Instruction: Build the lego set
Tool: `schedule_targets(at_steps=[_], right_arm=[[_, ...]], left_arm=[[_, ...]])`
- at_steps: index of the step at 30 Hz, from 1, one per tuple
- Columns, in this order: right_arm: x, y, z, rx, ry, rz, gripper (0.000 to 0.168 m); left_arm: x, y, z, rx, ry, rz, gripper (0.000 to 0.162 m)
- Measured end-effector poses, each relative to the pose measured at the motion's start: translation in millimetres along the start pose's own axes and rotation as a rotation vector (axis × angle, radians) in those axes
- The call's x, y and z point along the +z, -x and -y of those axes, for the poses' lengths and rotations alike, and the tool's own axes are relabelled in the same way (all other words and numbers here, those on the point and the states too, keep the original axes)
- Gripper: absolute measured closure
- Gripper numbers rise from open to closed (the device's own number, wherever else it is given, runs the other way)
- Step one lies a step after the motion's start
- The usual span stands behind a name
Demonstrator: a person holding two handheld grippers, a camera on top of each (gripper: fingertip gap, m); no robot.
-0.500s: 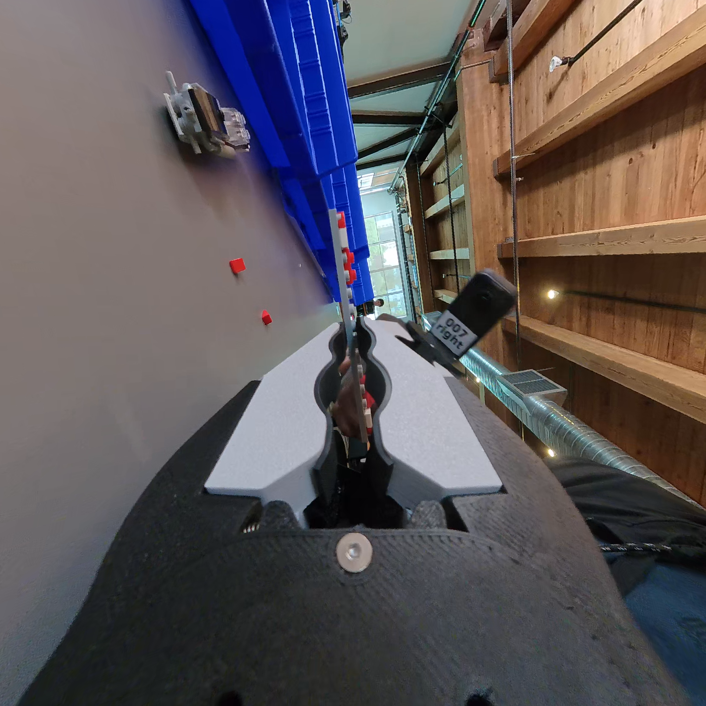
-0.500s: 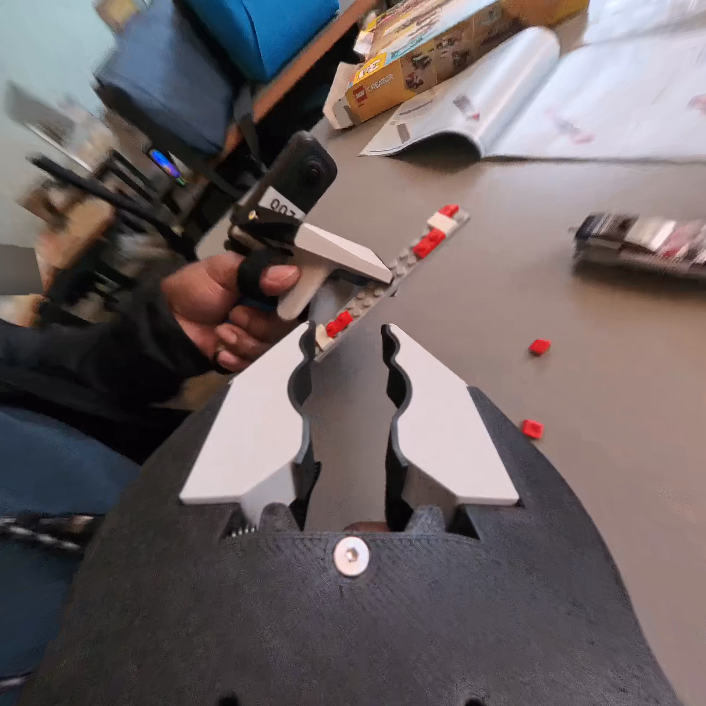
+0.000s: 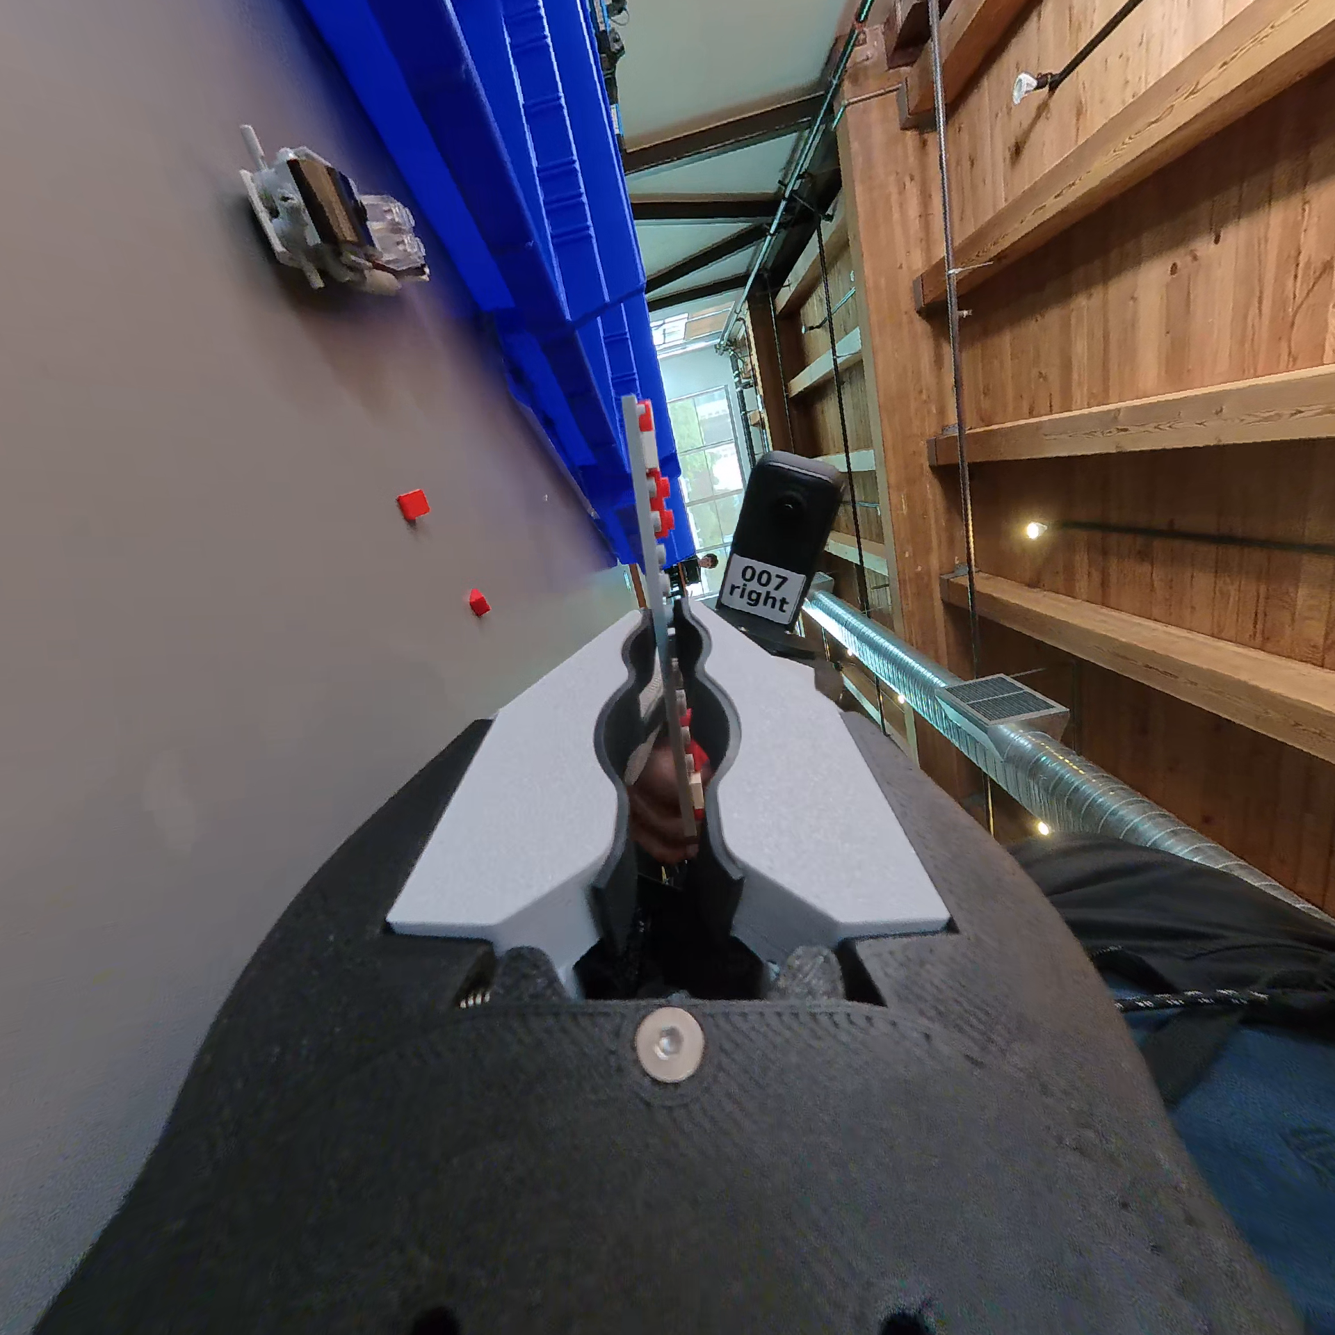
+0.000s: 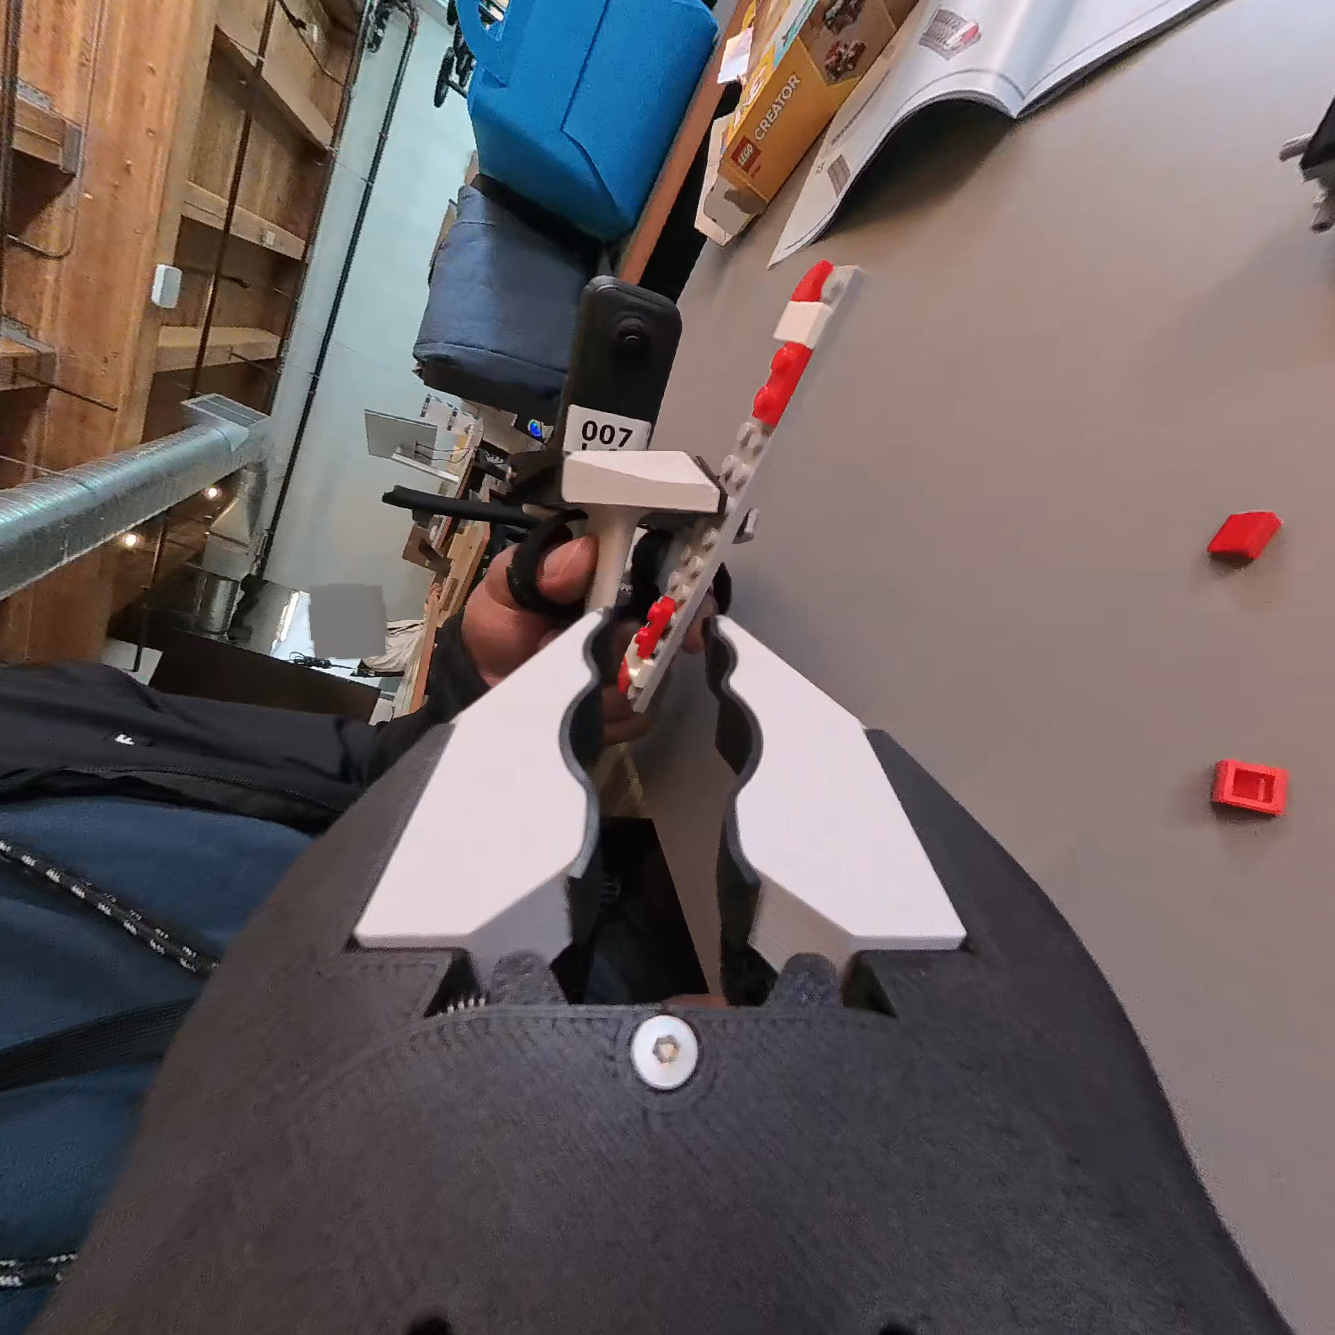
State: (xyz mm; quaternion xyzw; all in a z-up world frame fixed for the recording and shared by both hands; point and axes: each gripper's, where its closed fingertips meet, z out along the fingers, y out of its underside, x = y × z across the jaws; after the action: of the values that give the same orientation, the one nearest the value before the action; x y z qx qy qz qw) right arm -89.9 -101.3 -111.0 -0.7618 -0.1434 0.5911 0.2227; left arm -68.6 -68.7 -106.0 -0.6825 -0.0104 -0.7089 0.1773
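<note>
My left gripper [image 3: 668, 625] is shut on a long grey Lego plate [image 3: 649, 506] that carries red and white bricks, and holds it edge-on in the air beside the table. In the right wrist view the left gripper [image 4: 726, 506] clamps the plate [image 4: 729, 477] at its middle. My right gripper [image 4: 657, 628] is open, with the plate's lower end between its fingertips and a gap on both sides. Two loose red pieces [image 4: 1244, 534] [image 4: 1250, 787] lie on the grey table [image 4: 1011, 433]; they also show in the left wrist view [image 3: 413, 503] [image 3: 478, 602].
A small grey and clear Lego assembly [image 3: 325, 217] sits on the table near a row of blue bins [image 3: 563, 180]. An open instruction booklet [image 4: 975, 72] and the Lego box [image 4: 787, 123] lie at the table's far end. Blue bags [image 4: 578, 108] stand beyond the edge. My left and right fingertips are right by each other.
My right gripper has rolled and moved in, so the plate's lower end now sits between its open fingers. The left gripper has tilted the plate more upright.
</note>
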Motion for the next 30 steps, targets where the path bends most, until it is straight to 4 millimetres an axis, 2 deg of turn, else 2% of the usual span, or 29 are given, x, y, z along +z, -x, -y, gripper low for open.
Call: schedule_targets(at_steps=[4, 30], right_arm=[[-2, 0, -1, 0.013, 0.003, 0.022, 0.157], [-7, 21, 2, 0.011, -0.054, 0.128, 0.161]], left_arm=[[0, -3, 0, 0.004, 0.001, -0.02, 0.156], [-5, -33, -3, 0.024, 0.008, -0.22, 0.156]])
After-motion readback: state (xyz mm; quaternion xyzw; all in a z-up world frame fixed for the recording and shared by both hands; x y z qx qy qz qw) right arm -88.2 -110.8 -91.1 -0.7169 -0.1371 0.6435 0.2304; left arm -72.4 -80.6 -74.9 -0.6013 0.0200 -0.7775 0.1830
